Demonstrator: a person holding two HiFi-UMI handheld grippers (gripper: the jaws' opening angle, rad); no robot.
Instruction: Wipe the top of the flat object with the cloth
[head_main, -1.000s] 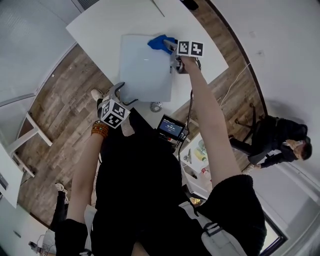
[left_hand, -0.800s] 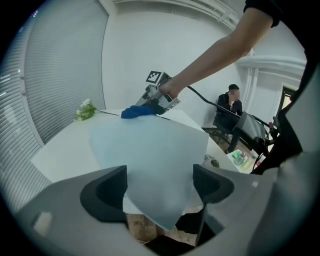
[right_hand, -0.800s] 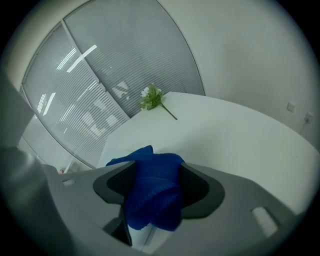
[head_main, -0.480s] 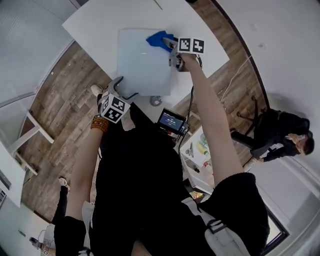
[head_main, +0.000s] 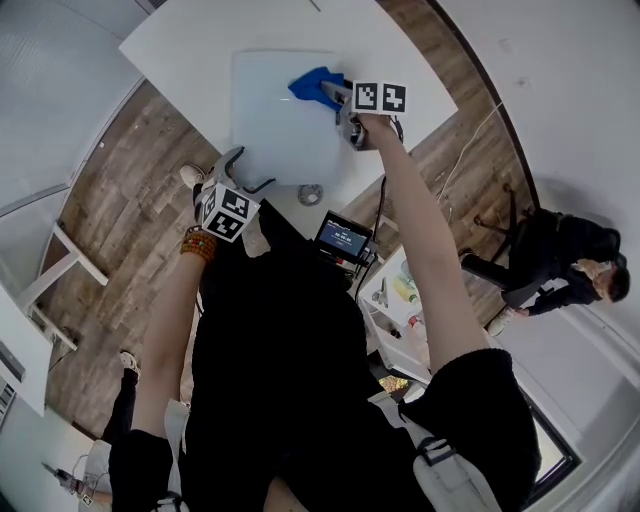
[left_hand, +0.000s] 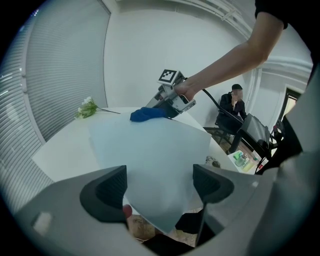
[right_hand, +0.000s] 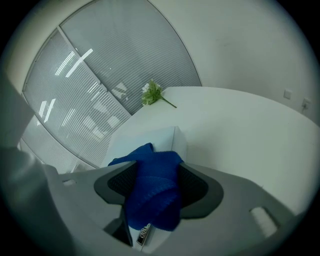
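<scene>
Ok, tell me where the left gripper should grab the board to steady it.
Take the board by its near corner, which seems to overhang the table edge, coming in from the person's side. The board is thin and lies flat, so the open left gripper would probably need rolling so one jaw goes above and one below.

A: cloth (right_hand: 152, 195) finish?
B: blue, fuzzy ribbed weave, terry-like, matt.
A: flat object (head_main: 275, 110)?
B: smooth, pale, slight sheen. Plastic or glass, can't tell from here. The counter (head_main: 190, 50) under it is white, smooth, matt.
A: left gripper (left_hand: 159, 181)?
B: grey matt plastic shell. Its pads (left_hand: 107, 189) are darker, finely ribbed, rubbery-looking.
A: floor (head_main: 110, 210)?
B: wood planks, visible grain, low gloss.
</scene>
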